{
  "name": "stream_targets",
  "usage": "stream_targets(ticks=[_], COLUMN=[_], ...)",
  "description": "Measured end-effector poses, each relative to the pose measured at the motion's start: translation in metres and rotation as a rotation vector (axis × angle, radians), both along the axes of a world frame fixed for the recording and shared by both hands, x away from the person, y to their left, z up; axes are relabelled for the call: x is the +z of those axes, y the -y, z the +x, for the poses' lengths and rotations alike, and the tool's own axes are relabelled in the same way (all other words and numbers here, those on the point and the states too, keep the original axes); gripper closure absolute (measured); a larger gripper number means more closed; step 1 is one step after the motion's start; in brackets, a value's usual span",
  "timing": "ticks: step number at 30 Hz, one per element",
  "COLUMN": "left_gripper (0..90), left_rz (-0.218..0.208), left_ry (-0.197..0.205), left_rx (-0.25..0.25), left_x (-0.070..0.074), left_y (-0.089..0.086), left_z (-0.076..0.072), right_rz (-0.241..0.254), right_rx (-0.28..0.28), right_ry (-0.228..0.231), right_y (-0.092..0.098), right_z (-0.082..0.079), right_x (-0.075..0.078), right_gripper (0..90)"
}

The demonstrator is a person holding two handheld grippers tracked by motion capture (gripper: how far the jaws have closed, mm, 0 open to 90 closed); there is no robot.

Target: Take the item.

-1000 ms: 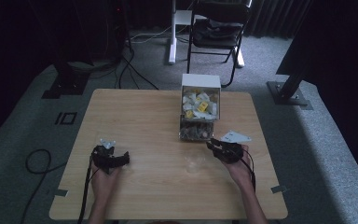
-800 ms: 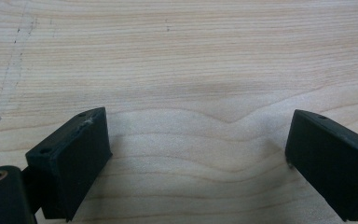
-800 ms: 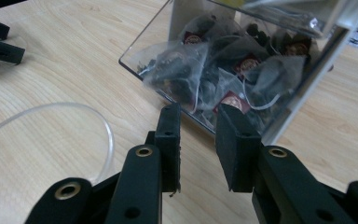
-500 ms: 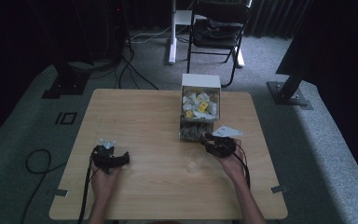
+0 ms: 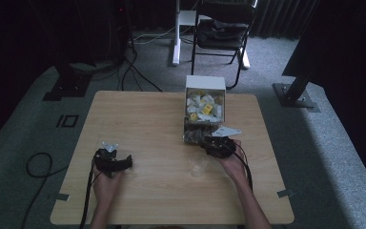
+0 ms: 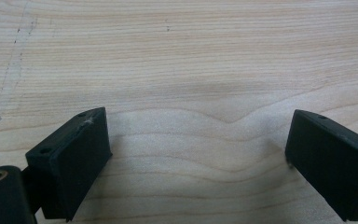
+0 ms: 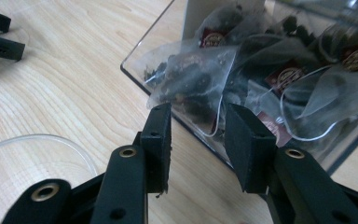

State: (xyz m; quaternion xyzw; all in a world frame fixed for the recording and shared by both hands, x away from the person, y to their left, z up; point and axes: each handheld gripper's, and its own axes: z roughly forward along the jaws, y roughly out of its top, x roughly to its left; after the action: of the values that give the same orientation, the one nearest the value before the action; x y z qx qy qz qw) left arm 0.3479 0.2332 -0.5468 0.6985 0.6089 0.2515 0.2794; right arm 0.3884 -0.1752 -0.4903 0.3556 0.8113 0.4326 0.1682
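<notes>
At front edge of clear box [image 7: 177,51] w/ tea bags [image 7: 191,88], right tool [image 7: 198,128] has just been opening, jaws partly apart, nothing between. Left tool [image 6: 198,154] wide apart over bare tabletop [image 6: 177,56]. Clear cup [image 7: 23,163] nearby.

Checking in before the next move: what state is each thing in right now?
Right gripper: jaws part open, just been opening, nothing held, at the tray's edge.
Left gripper: open wide, empty, over bare table.
Clear tray: open-topped, full of tea bags.
Clear cup: upright, empty.
</notes>
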Motion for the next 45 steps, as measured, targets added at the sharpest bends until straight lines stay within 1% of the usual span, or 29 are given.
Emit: stream_targets(ticks=[1,5,13,15,21,22,23,24,27,29,31,35,38,41,45], left_gripper=[7.0,7.0,7.0,7.0,7.0,6.9,7.0,7.0,7.0,7.0,7.0,7.0,6.9,7.0,7.0], left_rz=[0.000,0.000,0.000,-0.001,0.000,-0.001,-0.001,-0.001,-0.001,0.000,0.000,0.000,0.000,0.000,0.000], left_ry=[0.000,0.000,0.000,0.001,0.000,0.001,0.001,0.001,0.001,0.000,0.000,0.000,0.000,0.000,0.000], left_rx=[0.000,0.000,0.000,0.001,0.000,0.001,0.000,0.000,0.001,0.000,0.000,0.000,0.000,0.000,0.000], left_x=[0.000,0.000,0.000,0.000,0.000,0.000,0.000,0.000,0.000,0.000,0.000,0.000,0.000,0.000,0.000], left_y=[0.000,0.000,0.000,0.000,0.000,0.000,0.000,0.000,0.000,0.000,0.000,0.000,0.000,0.000,0.000], left_z=[0.000,0.000,0.000,0.000,0.000,0.000,0.000,0.000,0.000,0.000,0.000,0.000,0.000,0.000,0.000], right_rz=[0.001,0.013,0.010,0.003,-0.010,0.007,0.015,0.015,0.047,0.062,0.066,0.093,0.099,0.107,0.109], right_rx=[0.000,0.003,0.034,0.045,0.058,0.050,0.044,0.044,0.033,0.016,0.007,-0.031,-0.038,-0.055,-0.058], right_ry=[-0.008,-0.010,-0.012,-0.010,-0.011,0.007,0.015,0.015,0.028,0.045,0.044,0.051,0.051,0.047,0.034], right_y=[0.000,0.001,0.004,0.005,0.006,0.008,0.009,0.009,0.009,0.007,0.005,-0.002,-0.005,-0.012,-0.015], right_z=[0.000,-0.002,-0.011,-0.016,-0.021,-0.021,-0.021,-0.021,-0.019,-0.015,-0.014,-0.006,-0.004,0.000,0.003], right_x=[-0.001,-0.001,-0.001,-0.002,-0.002,0.000,0.001,0.001,0.006,0.011,0.012,0.015,0.015,0.012,0.010], right_gripper=[61.9,63.5,68.0,69.5,71.3,71.8,71.7,71.7,71.7,71.6,71.0,66.9,66.8,62.4,61.1])
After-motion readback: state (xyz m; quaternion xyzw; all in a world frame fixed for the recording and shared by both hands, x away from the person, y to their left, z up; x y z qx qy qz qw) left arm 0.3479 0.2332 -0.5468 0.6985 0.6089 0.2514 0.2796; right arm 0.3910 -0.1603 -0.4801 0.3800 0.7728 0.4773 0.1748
